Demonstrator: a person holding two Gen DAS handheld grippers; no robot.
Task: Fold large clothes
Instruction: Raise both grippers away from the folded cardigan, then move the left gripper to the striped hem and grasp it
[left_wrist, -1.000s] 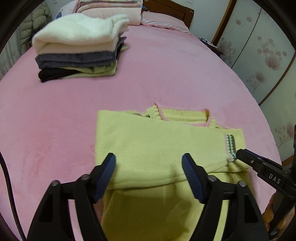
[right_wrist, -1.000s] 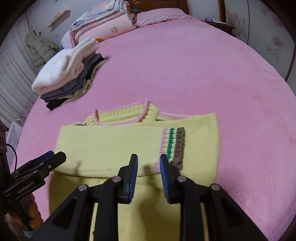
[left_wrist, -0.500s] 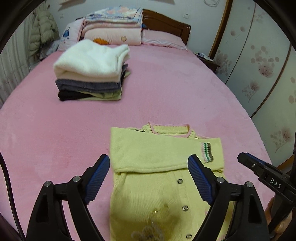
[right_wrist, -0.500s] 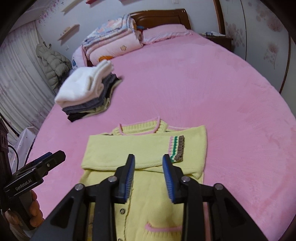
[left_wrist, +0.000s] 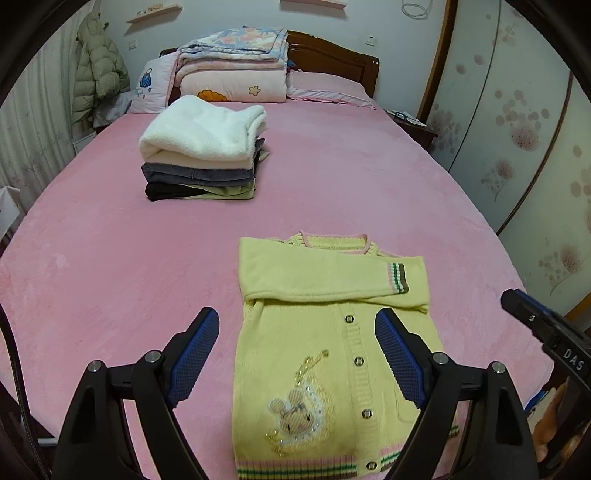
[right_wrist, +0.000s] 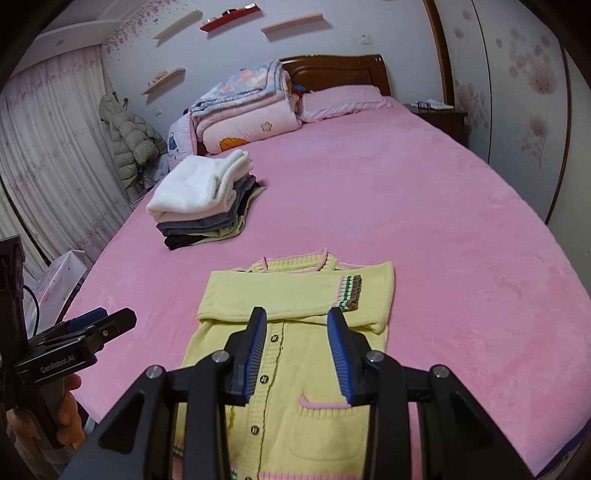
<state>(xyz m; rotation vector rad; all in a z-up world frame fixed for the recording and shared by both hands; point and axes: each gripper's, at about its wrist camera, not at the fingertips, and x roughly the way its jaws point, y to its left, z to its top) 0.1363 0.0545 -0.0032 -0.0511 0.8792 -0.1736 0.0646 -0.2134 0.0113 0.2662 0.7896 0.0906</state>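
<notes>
Two handheld grippers hang above a yellow cardigan (left_wrist: 332, 354) lying flat on a pink bed (left_wrist: 110, 266).

The cardigan lies buttoned at the near end of the bed, both sleeves folded across its chest just below the pink-trimmed collar, one striped cuff (right_wrist: 349, 291) showing on top; the left gripper (left_wrist: 295, 354) hangs over the cardigan's lower half with its blue-padded fingers (left_wrist: 192, 350) spread wide and nothing between them; the right gripper (right_wrist: 297, 350) hangs over the cardigan's button line, its jaws having just opened to a narrow gap, clear of the knit and holding nothing; beyond the cardigan's collar, and apart from it, a stack of folded clothes (left_wrist: 203, 155) sits topped by a white fleece; farther still from the cardigan, folded quilts (right_wrist: 247, 110) rest against the wooden headboard (right_wrist: 340, 70).
</notes>
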